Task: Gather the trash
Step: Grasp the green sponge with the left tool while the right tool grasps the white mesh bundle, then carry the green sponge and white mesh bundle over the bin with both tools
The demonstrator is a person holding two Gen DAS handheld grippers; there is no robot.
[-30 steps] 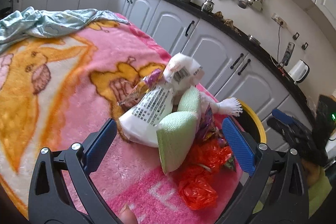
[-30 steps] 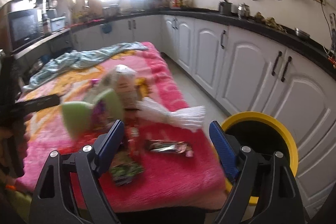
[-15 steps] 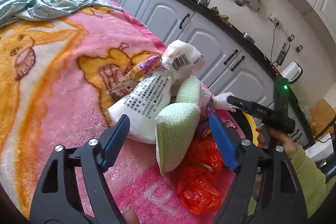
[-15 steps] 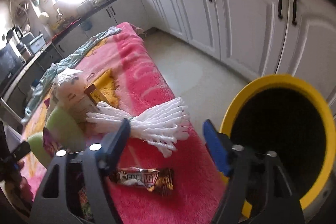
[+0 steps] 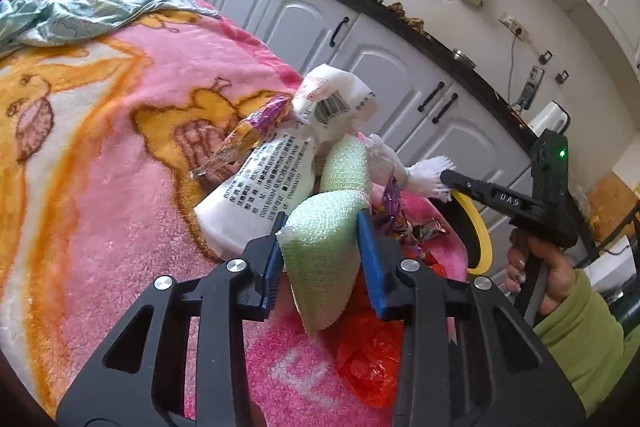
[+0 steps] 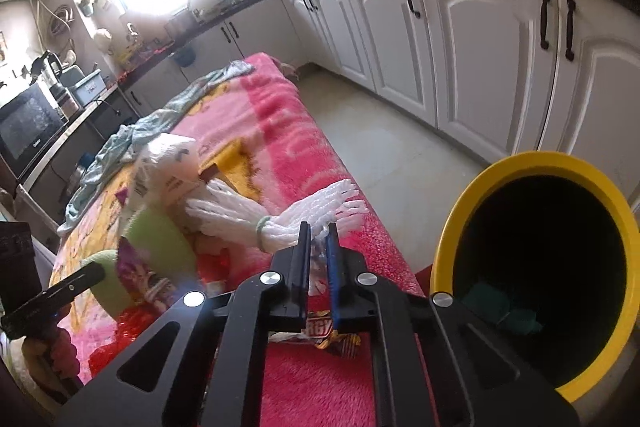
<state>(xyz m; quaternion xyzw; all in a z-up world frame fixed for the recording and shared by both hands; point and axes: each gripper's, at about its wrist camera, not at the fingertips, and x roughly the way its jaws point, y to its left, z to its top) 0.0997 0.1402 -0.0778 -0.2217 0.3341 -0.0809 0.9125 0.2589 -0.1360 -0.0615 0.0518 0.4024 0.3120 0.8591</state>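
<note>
A pile of trash lies on the pink blanket [image 5: 100, 155]. My left gripper [image 5: 320, 231] is shut on the near end of a bent green foam net sleeve [image 5: 324, 259]. Behind it are a white printed bag [image 5: 264, 183], a purple-gold wrapper [image 5: 256, 127] and a red plastic bag [image 5: 368, 359]. My right gripper [image 6: 318, 231] is shut on the white foam net bundle [image 6: 256, 211], near its flared end. A brown candy wrapper [image 6: 332, 337] lies under the right gripper. The yellow-rimmed bin [image 6: 460, 211] stands right of the table; it also shows in the left wrist view [image 5: 476, 231].
A teal cloth [image 5: 72, 15] lies bunched at the blanket's far end. White kitchen cabinets [image 6: 480, 39] line the wall beyond a strip of tiled floor [image 6: 400, 155]. The blanket's edge drops off just beside the bin.
Both grippers were open a second ago. The left has moved forward and shut on the green foam sleeve. The right has moved in and shut on the white foam net bundle.
</note>
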